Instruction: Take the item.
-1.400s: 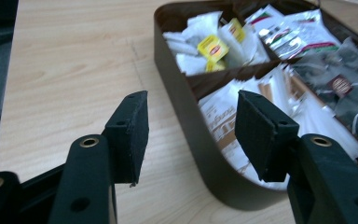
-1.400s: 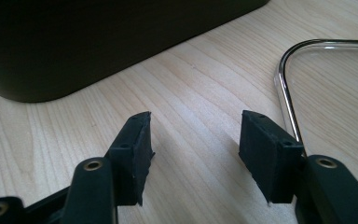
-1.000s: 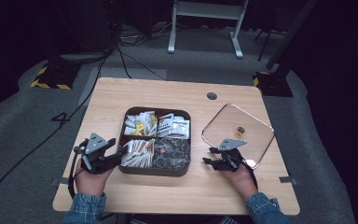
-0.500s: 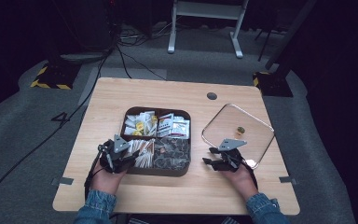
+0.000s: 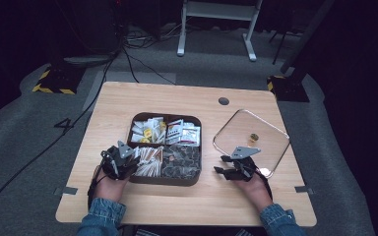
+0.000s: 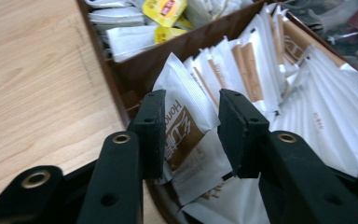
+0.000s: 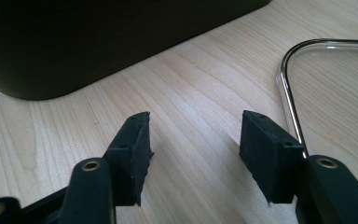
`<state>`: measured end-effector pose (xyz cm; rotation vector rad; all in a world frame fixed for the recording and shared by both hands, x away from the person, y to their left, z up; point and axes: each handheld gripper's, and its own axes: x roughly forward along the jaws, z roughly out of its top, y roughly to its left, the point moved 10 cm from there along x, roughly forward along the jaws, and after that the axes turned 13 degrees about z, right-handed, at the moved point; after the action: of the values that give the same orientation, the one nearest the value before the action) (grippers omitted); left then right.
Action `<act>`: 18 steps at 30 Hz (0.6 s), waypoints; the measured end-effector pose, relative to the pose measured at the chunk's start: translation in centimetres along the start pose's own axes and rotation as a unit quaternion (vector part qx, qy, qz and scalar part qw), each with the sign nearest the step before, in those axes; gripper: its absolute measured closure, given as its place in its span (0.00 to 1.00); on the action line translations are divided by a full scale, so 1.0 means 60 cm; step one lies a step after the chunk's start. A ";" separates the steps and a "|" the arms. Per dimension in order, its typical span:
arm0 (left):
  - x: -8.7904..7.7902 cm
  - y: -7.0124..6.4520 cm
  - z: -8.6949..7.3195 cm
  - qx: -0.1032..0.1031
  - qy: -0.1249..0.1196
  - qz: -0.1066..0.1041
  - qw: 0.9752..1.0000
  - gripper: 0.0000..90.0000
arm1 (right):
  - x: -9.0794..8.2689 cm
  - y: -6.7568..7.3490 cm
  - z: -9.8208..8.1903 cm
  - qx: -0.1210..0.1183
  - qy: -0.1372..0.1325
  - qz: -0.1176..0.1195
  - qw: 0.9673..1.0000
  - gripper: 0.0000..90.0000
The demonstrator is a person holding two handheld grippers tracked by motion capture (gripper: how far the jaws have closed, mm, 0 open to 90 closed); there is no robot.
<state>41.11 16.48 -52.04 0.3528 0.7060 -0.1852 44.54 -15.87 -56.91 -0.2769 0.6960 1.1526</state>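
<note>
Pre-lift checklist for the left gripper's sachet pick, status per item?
1. Left gripper over the sachet compartment of the box: ok.
2. Honey sachet between the jaws, which have just been closing: ok.
3. Pads pressing on the sachet: not ok, a gap shows at one pad.
4. One sachet only between the pads: cannot tell, others are packed close behind.
5. Right gripper open, nothing between its jaws, over bare table: ok.
6. Glass tray free to receive: ok.

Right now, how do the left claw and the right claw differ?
The left claw reaches into the brown divided tray, its jaws just closing around a white-and-brown sachet. The right claw stands over bare table beside the glass plate, jaws apart with nothing between them. Both have black jaws.
</note>
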 end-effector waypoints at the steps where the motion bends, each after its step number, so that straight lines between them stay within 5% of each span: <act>1: 0.000 0.003 0.000 0.000 -0.001 0.004 1.000 0.71 | 0.000 0.000 0.000 0.000 0.000 0.000 1.000 0.48; 12: 0.010 -0.003 -0.005 0.017 0.008 0.007 1.000 0.81 | 0.000 0.000 0.000 -0.001 0.000 0.001 1.000 0.48; 18: 0.016 0.004 -0.012 0.006 0.018 0.006 1.000 0.85 | 0.000 0.001 0.000 -0.001 0.000 0.001 1.000 0.48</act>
<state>41.48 16.92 -53.12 0.3729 0.7386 -0.1716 44.50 -15.86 -56.91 -0.2783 0.6956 1.1558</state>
